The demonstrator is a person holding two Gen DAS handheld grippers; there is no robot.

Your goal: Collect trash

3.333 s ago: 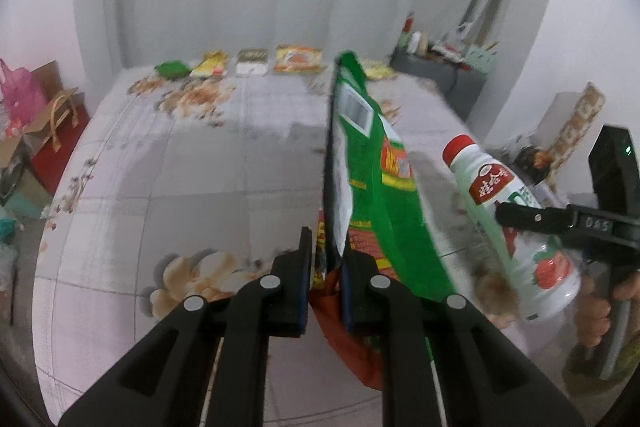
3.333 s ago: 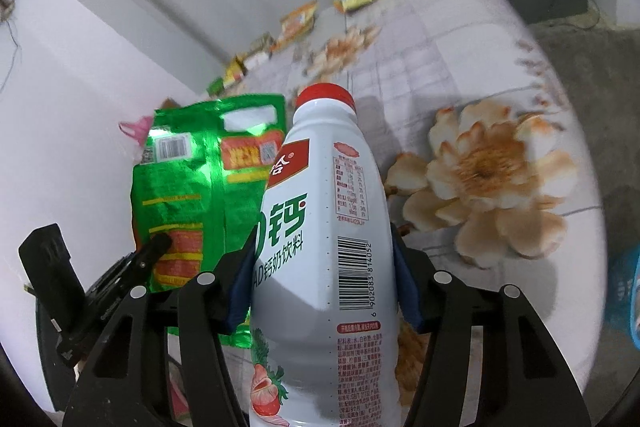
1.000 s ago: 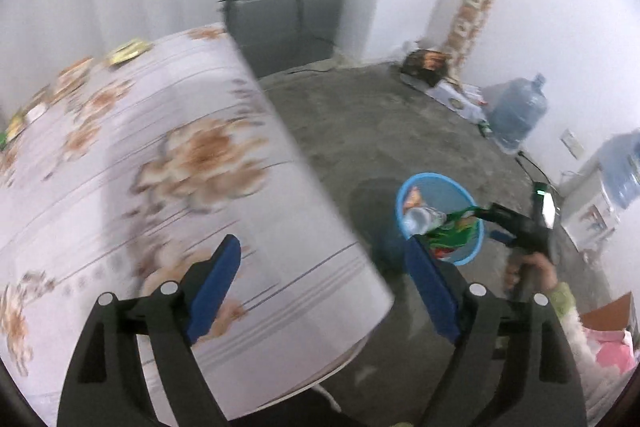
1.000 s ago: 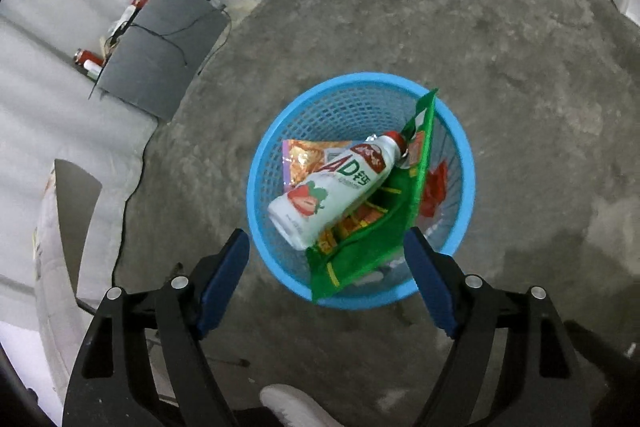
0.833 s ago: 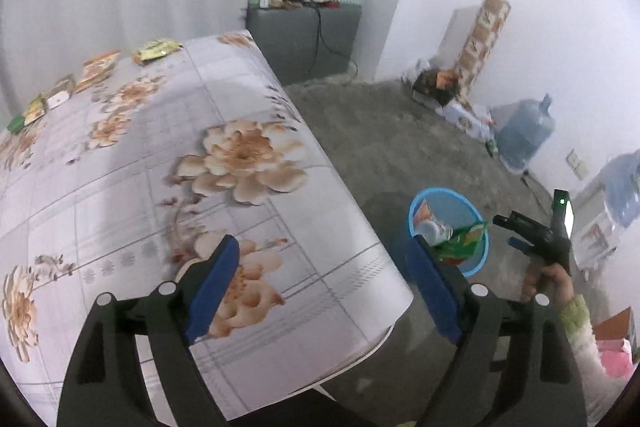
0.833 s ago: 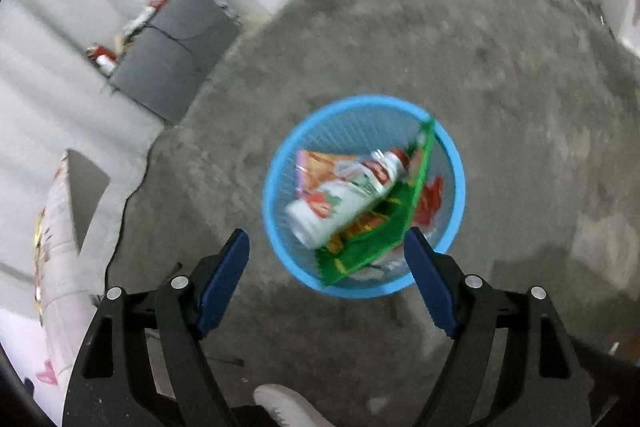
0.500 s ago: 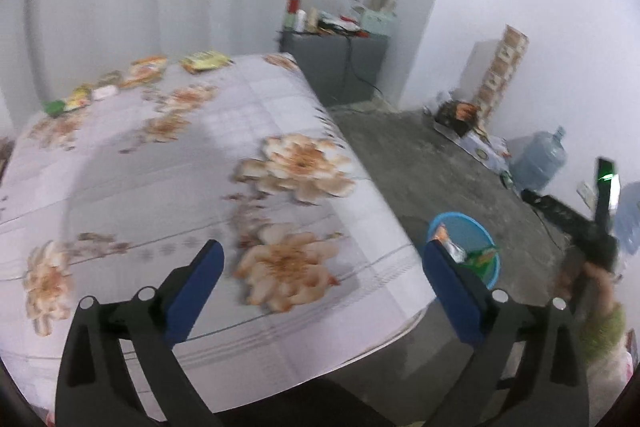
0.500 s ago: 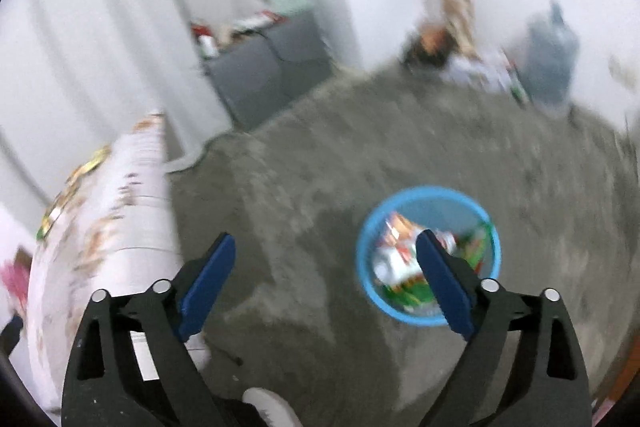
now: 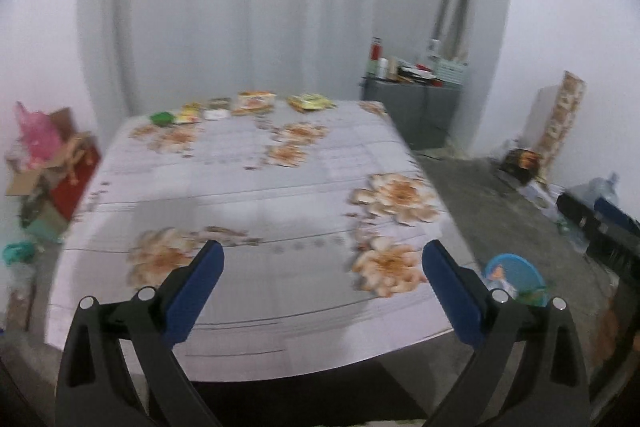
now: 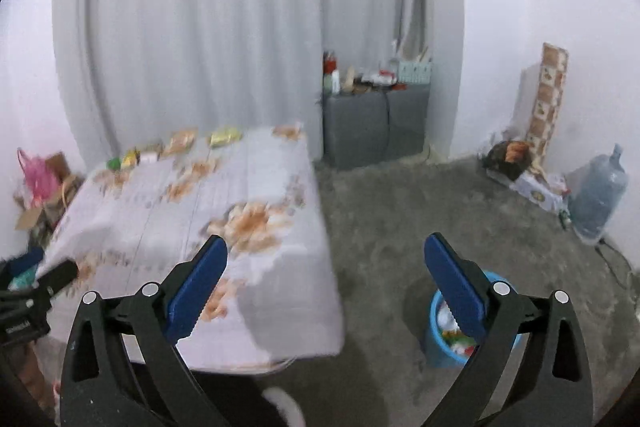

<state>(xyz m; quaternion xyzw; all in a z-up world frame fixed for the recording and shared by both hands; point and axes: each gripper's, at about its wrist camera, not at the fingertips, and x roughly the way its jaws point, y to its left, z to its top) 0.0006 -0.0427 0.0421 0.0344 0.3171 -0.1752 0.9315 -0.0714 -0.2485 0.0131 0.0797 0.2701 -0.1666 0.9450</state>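
Both the left hand-held gripper (image 9: pixel 320 263) and the right hand-held gripper (image 10: pixel 326 259) are spread wide, empty, apparently over the table (image 9: pixel 256 187).

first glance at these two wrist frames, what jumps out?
The big table in a floral cloth fills the middle of the left wrist view, with a row of snack wrappers along its far edge by the white curtain. On the floor off its right near corner stands a blue basket already holding trash. Both the left gripper and right gripper frame the views with jaws wide and empty.
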